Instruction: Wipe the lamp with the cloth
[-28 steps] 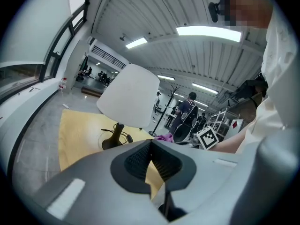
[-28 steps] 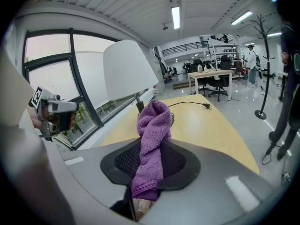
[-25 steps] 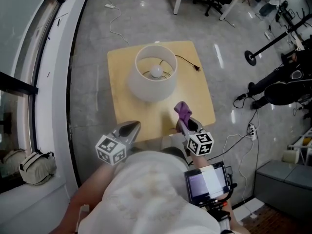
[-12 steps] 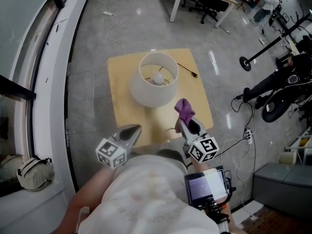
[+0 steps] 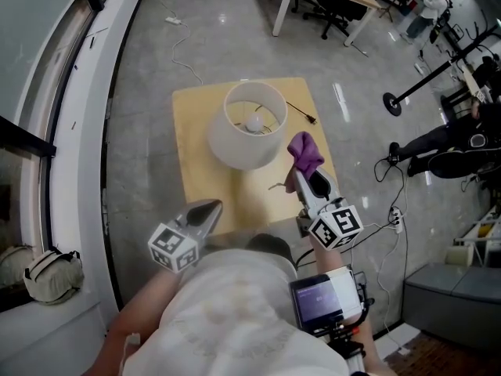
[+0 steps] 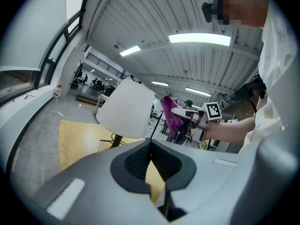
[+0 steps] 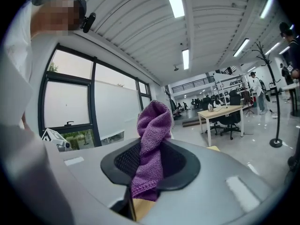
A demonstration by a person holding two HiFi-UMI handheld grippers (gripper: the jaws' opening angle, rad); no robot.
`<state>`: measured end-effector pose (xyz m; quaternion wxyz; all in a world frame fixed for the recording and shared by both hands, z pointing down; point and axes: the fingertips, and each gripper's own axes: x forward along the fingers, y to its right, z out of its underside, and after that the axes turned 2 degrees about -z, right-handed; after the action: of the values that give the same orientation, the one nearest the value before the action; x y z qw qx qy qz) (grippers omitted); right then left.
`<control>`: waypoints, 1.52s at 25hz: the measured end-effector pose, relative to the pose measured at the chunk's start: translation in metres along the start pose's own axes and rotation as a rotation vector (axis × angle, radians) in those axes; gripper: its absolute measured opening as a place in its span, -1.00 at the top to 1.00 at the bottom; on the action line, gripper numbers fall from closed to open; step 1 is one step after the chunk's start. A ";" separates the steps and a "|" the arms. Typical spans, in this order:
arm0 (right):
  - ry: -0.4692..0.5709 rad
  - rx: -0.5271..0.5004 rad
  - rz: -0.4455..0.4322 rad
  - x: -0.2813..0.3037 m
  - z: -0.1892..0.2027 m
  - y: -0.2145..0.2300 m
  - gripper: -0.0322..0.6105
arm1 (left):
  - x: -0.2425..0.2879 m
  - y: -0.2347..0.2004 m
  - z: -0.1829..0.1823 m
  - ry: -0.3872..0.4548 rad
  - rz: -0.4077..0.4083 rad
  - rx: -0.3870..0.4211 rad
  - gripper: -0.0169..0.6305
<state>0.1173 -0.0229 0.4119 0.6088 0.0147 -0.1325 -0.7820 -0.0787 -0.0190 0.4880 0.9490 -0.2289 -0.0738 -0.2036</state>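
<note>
Broadly, floor [image 5: 156, 69]: grey and glossy, spread far below both tongs and all round the desk.
Desk [image 5: 196, 171]: a low, square, pale-yellow top, ahead of and beneath both tongs.
Lamp [image 5: 239, 143]: stands upright on the desk, straight ahead of the left tongs and to the left of the right tongs' tips; its white shade is open at the top.
Right tongs [image 5: 300, 175]: raised over the desk's right half, clamped on the cloth, with the marker cube [image 5: 335, 227] at the rear.
Left tongs [image 5: 215, 204]: held at the desk's near edge, pointing towards the lamp; the jaws are pressed together at the tips with nothing between them, and this pair's own cube [image 5: 172, 247] sits behind.
Cloth [image 5: 305, 153]: purple and bunched, pinched between the right tongs' pads and sticking out past their tips. It sits just beside the shade's right side, and I cannot tell whether it touches.
Cord [image 5: 301, 113]: thin and black, lying on the desk beyond the right tongs and ending in a plug.
Bulb [image 5: 254, 121]: white and round, inside the shade, ahead of both tongs.
</note>
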 end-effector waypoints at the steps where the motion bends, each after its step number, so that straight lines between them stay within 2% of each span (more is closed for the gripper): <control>1: 0.011 0.001 -0.006 0.003 -0.006 0.000 0.56 | -0.002 0.000 -0.002 0.005 -0.005 0.000 0.95; 6: 0.037 -0.004 -0.065 0.024 -0.026 -0.005 0.55 | -0.002 -0.003 -0.011 0.017 -0.050 0.001 0.95; 11: 0.023 0.016 -0.124 0.040 -0.016 -0.007 0.55 | 0.019 0.009 -0.018 0.009 -0.066 0.028 0.95; 18: -0.017 0.032 -0.174 0.056 -0.006 0.013 0.55 | 0.041 0.021 -0.031 -0.007 -0.091 0.059 0.95; 23: 0.030 0.040 -0.247 0.062 -0.026 0.017 0.55 | 0.052 0.032 -0.045 -0.005 -0.104 0.077 0.95; 31: 0.095 0.045 -0.333 0.073 -0.049 0.014 0.55 | 0.062 0.054 -0.085 0.041 -0.123 0.128 0.95; 38: 0.082 0.005 -0.393 0.075 -0.049 0.015 0.55 | 0.066 0.055 -0.141 0.132 -0.174 0.200 0.95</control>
<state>0.1213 -0.1073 0.3781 0.4494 0.0734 -0.1041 -0.8842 0.0107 -0.0626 0.3560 0.9486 -0.1121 -0.0509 -0.2915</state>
